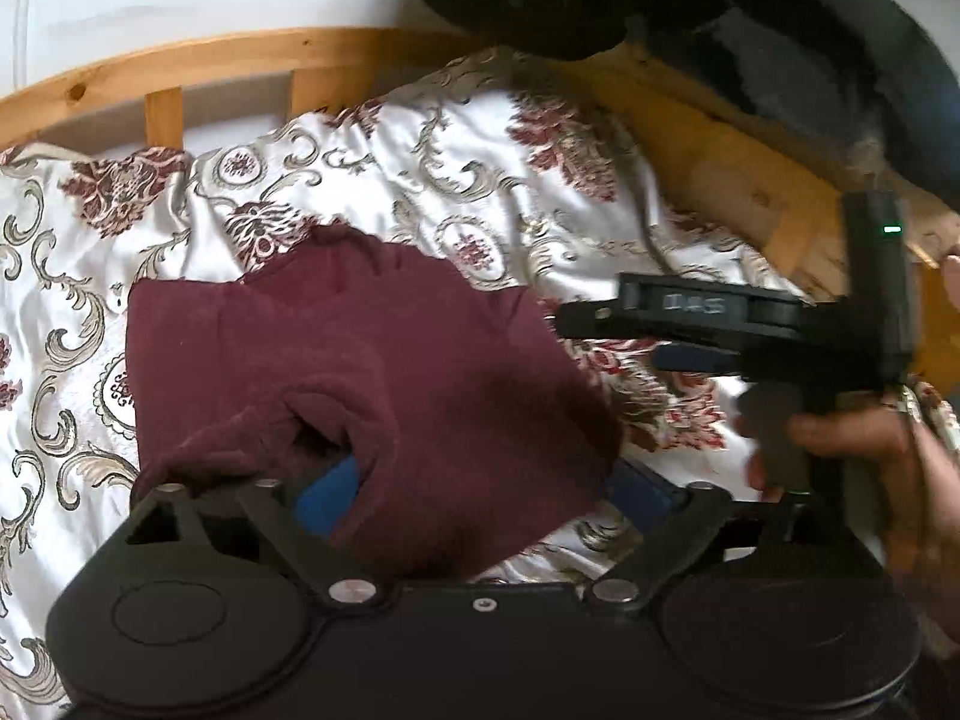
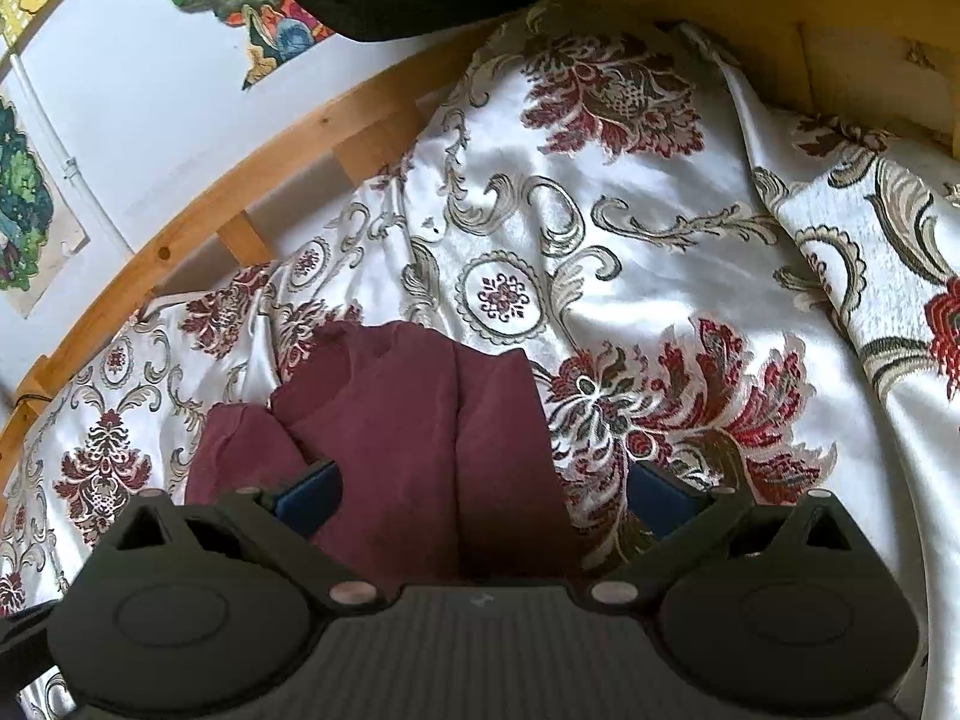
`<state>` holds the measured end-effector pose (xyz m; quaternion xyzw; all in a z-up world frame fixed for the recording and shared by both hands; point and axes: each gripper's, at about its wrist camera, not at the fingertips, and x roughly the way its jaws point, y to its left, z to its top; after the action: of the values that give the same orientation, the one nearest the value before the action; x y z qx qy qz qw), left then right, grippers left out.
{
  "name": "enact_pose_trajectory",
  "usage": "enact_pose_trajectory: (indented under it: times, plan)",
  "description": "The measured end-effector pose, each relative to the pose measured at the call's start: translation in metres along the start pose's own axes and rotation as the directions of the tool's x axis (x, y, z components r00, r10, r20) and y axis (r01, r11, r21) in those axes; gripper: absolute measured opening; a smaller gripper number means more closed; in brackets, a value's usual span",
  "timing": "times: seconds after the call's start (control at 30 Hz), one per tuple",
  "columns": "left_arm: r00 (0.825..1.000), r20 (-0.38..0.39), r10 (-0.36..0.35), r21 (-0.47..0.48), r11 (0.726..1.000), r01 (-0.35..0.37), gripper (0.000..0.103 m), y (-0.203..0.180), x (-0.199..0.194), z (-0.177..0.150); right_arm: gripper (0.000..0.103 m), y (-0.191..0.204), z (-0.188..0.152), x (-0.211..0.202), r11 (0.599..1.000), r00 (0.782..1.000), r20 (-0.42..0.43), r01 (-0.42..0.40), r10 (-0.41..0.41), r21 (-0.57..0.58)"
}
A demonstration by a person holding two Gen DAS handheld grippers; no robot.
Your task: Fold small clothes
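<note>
Bedspread (image 2: pixel 630 252), floral satin, carried the maroon garment (image 1: pixel 360 372), partly folded, near its wooden-railed edge. My left gripper (image 1: pixel 480 480) stood wide open, cloth draped between the blue pads, nothing pinched. My right gripper (image 2: pixel 480 492) likewise stood open over the garment's edge. For the next fold, I judged both should pinch matching corners evenly.

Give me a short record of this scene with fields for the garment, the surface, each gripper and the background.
garment: maroon cloth, partly folded, lying on the bedspread
surface: white bedspread with red and beige floral pattern
left gripper: jaws wide, cloth between them, pads not pressing it
right gripper: jaws wide, cloth between them, not gripped
background: wooden bed frame, white wall with pictures
</note>
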<state>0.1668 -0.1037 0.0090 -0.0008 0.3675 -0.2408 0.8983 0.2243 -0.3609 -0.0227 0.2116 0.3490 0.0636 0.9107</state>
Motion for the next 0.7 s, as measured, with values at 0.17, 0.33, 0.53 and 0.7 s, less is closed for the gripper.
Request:
enact_pose_trajectory:
  times: [0.17,0.33,0.53,0.7]
  plan:
    - [0.999,0.041,-0.029,0.016,0.999,0.028,0.099,-0.007,-0.030,-0.004,0.103,0.003,-0.004,0.004,1.000,1.000,-0.006,-0.006,0.006,-0.004]
    - [0.988,0.149,-0.028,0.066,0.998,0.019,0.102,-0.001,-0.065,-0.011,0.103,0.014,-0.009,0.002,0.992,0.992,0.021,-0.124,0.124,-0.015]
    - [0.987,0.110,0.115,0.067,0.990,-0.123,0.102,0.032,-0.055,-0.025,0.103,0.032,-0.017,0.013,0.935,0.934,-0.023,-0.356,0.355,-0.005]
    - [0.990,0.060,0.126,-0.002,0.992,-0.126,0.102,0.056,-0.039,-0.042,0.103,0.048,-0.028,0.035,0.883,0.876,-0.112,-0.468,0.469,0.038]
